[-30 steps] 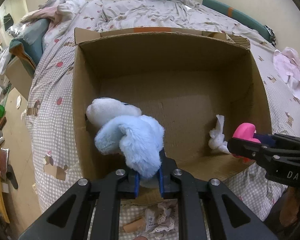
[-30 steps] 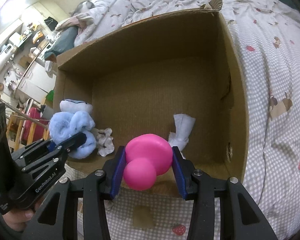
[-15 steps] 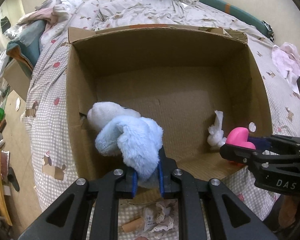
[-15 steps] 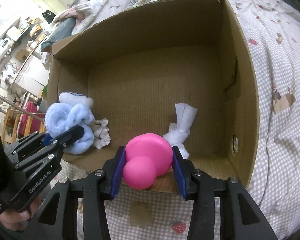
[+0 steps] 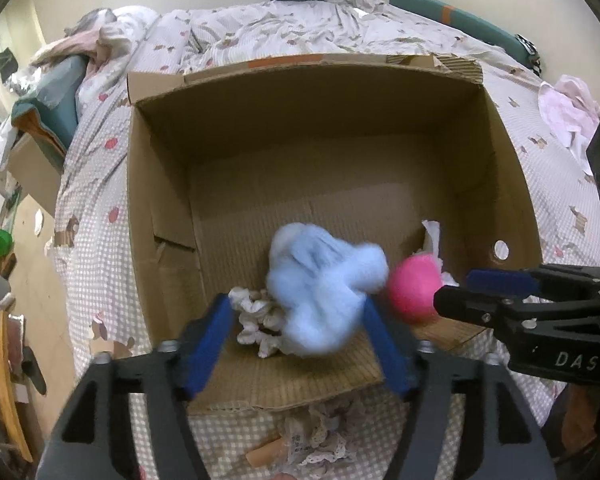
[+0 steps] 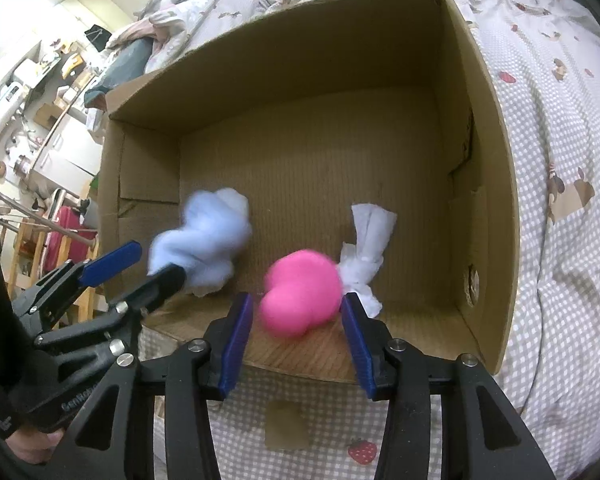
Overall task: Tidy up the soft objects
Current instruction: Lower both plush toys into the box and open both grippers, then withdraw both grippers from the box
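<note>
Right now both toys sit just ahead of spread-apart tongs: the fluffy light-blue plush toy (image 5: 320, 292) lies between the wide-apart jaws of the left tongs (image 5: 296, 340), blurred (probably mid-drop), and the smooth pink rubbery toy (image 6: 300, 296) lies between the parted jaws of the right tongs (image 6: 296, 340), both inside the open brown cardboard box (image 6: 496, 184) near its front flap on the bed. Each pair of tongs is nearer its own toy, so I judge the next move is a straight pull-back. Only the left view shows the crumpled white lace cloth (image 5: 256, 320) touching the plush; the right view shows the knotted white rag (image 6: 366, 248) fully.
</note>
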`<state>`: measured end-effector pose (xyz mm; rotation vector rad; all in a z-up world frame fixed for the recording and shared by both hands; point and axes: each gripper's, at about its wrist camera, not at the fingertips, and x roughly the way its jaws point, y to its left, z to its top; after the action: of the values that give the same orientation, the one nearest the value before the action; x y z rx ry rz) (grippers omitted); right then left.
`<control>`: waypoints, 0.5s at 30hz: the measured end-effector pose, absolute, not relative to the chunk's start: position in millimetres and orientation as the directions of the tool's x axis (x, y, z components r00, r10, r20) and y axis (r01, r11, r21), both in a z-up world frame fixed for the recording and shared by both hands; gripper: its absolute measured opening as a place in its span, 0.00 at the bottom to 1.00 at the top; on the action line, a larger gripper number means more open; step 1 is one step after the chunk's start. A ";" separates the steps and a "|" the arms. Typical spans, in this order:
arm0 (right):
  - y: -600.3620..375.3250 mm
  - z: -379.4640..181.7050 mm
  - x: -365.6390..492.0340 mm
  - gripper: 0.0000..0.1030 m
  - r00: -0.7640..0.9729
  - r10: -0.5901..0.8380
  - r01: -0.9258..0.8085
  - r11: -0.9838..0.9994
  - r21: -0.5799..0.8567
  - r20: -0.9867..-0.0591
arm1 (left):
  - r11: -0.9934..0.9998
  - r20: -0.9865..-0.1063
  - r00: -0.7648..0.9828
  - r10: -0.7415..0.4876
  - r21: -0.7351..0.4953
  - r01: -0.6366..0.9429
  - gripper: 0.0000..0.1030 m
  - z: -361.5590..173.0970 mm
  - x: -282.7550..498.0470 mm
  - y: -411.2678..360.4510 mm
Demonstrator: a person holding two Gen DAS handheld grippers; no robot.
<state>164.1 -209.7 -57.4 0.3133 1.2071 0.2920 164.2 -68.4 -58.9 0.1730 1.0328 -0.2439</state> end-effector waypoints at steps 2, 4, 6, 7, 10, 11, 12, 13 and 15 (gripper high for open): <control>-212.9 -51.2 163.6 0.66 0.366 0.387 -0.048 0.916 0.398 -0.846 | 0.960 -0.856 0.503 -0.118 0.031 0.278 0.78 -55.0 163.7 -68.0; -217.2 -44.7 162.8 0.73 0.404 0.390 -0.045 0.912 0.408 -0.828 | 0.961 -0.848 0.518 -0.111 0.040 0.273 0.84 -51.6 163.1 -67.9; -220.0 -40.6 163.4 0.80 0.421 0.398 -0.044 0.907 0.420 -0.815 | 0.962 -0.844 0.524 -0.112 0.039 0.269 0.84 -49.5 162.7 -67.3; -221.1 -39.7 163.4 0.80 0.427 0.395 -0.040 0.907 0.420 -0.813 | 0.963 -0.844 0.524 -0.113 0.038 0.268 0.85 -48.7 162.8 -67.3; -222.7 -39.8 164.4 0.80 0.424 0.390 -0.031 0.908 0.417 -0.818 | 0.966 -0.844 0.525 -0.110 0.034 0.257 0.85 -47.9 163.2 -66.0; -222.5 -39.9 165.5 0.80 0.419 0.394 -0.029 0.906 0.422 -0.818 | 0.967 -0.844 0.524 -0.112 0.029 0.253 0.85 -47.7 163.2 -65.1; -222.0 -40.4 165.6 0.80 0.415 0.395 -0.028 0.906 0.423 -0.820 | 0.968 -0.845 0.523 -0.115 0.022 0.250 0.85 -47.2 163.4 -64.1; -221.9 -40.8 165.2 0.80 0.411 0.395 -0.029 0.906 0.422 -0.822 | 0.969 -0.844 0.523 -0.118 0.018 0.246 0.85 -46.5 163.3 -62.7; -220.3 -41.3 164.7 0.80 0.407 0.394 -0.035 0.908 0.416 -0.824 | 0.971 -0.839 0.530 -0.123 0.008 0.239 0.85 -43.9 162.3 -60.6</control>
<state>164.7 -220.3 -41.3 0.3608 1.1254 0.2776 162.3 -60.6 -43.9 0.1279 0.9900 -0.2172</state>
